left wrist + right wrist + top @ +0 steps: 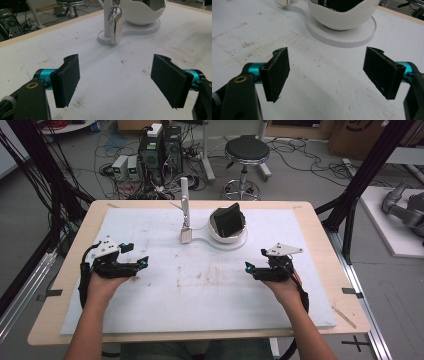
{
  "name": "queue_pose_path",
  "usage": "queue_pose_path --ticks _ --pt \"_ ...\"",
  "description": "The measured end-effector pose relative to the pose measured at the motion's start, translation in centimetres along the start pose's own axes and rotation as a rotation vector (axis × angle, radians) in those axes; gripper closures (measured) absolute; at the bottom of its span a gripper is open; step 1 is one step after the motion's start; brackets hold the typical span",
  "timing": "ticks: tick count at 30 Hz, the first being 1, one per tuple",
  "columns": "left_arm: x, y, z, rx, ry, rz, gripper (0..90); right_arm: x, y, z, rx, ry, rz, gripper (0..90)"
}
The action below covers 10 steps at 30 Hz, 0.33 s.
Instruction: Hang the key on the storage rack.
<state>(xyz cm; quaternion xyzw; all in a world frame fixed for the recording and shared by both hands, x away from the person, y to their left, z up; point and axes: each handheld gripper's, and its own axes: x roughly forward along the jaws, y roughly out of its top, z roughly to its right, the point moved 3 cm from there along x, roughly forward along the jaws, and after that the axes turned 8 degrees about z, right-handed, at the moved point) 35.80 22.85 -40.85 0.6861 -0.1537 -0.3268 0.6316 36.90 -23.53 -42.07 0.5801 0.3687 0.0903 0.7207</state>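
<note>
The landmark is the white bowl (pixel 227 234), which sits on a round white base plate at the far middle of the white-covered surface (pixel 210 290). A dark flat object (pixel 229 220) stands tilted inside the bowl and rises above its rim.

Left gripper (pixel 142 263): held in the person's left hand, well to the left of the bowl and nearer the person. Its fingers (pixel 68 80) are spread wide with nothing between them; bare, stained covering lies in the gap. In the left gripper view the bowl (pixel 141 12) stands ahead and to the right of the gap.

White post (pixel 184 202): upright, just left of the bowl, on a narrow arm of the same base plate. A silver key fob (pixel 186 235) hangs against the post, its lower end close to the base. In the left gripper view the key fob (pixel 116 27) lies ahead of the fingers, roughly in line with the gap and well apart from both fingers.

Right gripper (pixel 248 267): held in the person's right hand, to the right of the bowl and nearer the person. Its fingers (pixel 277 72) are likewise spread wide and hold nothing. In the right gripper view the bowl (pixel 342 15) and its base plate stand ahead of the gap, apart from both fingers.
</note>
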Motion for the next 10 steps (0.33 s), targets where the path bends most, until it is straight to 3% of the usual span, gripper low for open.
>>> queue_pose_path --ticks 10 --pt "0.13 -0.16 -0.06 -0.006 -0.002 -0.007 23.5 0.01 -0.34 0.27 0.016 -0.004 -0.011 21.7"
